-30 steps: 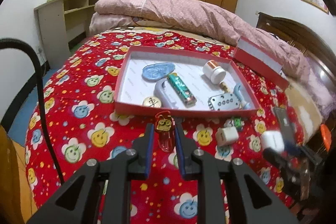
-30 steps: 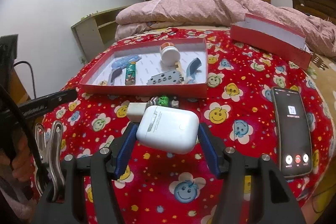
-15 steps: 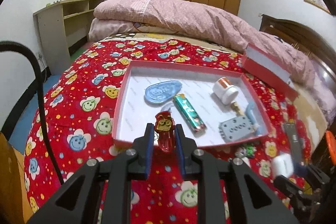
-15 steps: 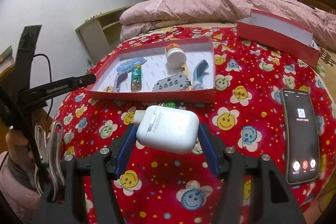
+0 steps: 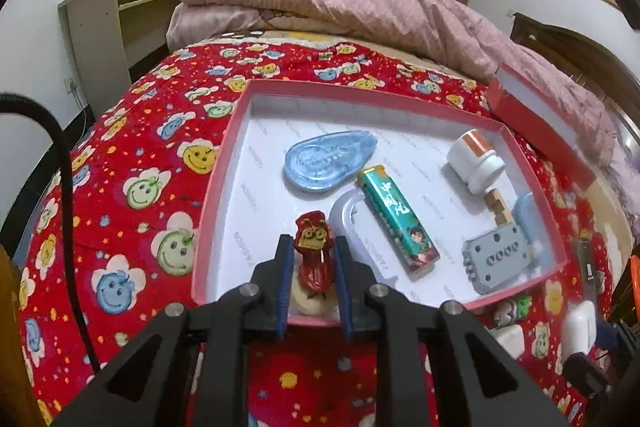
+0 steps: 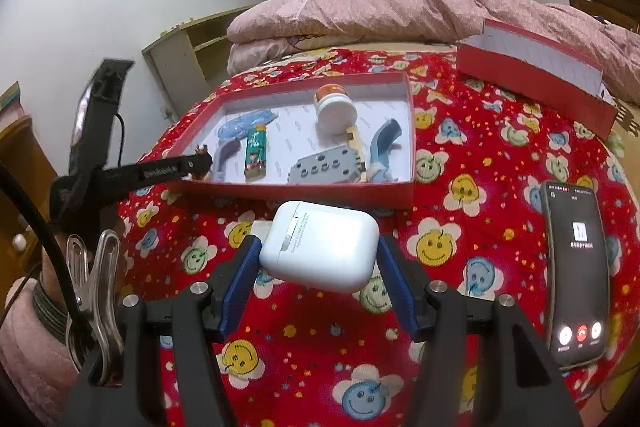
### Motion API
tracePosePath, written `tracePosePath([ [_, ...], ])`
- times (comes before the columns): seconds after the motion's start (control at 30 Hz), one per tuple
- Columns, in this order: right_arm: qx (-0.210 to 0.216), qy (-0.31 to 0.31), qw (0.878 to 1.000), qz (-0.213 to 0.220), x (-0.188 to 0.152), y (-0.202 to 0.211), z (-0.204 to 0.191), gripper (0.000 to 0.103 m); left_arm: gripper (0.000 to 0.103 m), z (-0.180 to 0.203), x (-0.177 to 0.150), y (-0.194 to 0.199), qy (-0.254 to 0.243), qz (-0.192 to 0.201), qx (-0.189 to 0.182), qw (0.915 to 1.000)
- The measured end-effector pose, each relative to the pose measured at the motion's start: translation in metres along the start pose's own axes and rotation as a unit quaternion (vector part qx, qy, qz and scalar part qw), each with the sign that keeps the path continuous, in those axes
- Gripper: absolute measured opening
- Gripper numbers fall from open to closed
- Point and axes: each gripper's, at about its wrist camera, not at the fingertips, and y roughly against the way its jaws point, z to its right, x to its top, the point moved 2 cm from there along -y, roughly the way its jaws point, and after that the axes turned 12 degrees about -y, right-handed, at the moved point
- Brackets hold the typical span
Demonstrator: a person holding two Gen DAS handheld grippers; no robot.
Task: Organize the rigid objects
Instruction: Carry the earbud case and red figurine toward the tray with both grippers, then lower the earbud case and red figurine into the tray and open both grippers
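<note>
My left gripper (image 5: 314, 257) is shut on a small red cartoon figure (image 5: 314, 251), held over the near left corner of the red box (image 5: 224, 163). Inside the box lie a blue teardrop case (image 5: 328, 161), a green lighter (image 5: 396, 219), a white jar (image 5: 474, 159), a grey block (image 5: 496, 259) and a round cream piece (image 5: 310, 301) just under the figure. My right gripper (image 6: 318, 251) is shut on a white earbud case (image 6: 320, 245), held above the bedspread in front of the red box (image 6: 304, 193). The left gripper (image 6: 200, 161) shows at the box's left edge.
A black phone (image 6: 576, 271) with a lit screen lies on the red smiley bedspread (image 6: 472, 147) at the right. The box lid (image 6: 532, 75) rests against the pink quilt (image 6: 400, 7) behind. A white cube (image 5: 510, 341) and a small green toy (image 5: 516, 309) sit before the box.
My left gripper carried the red figure forward from the bedspread to over the box's near left corner. The right gripper stayed almost still with the earbud case.
</note>
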Motion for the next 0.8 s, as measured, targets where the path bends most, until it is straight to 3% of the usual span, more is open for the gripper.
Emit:
tracePosePath([
  [0.4, -0.003, 0.007, 1.0, 0.007, 0.024, -0.013, -0.004, 0.061, 0.02, 0.002, 0.0, -0.006, -0.006, -0.002, 0.001, 1.0],
  [0.8, -0.008, 0.011, 1.0, -0.01, 0.059, -0.052, -0.008, 0.061, 0.02, 0.002, -0.001, -0.007, -0.01, -0.001, 0.004, 0.9999],
])
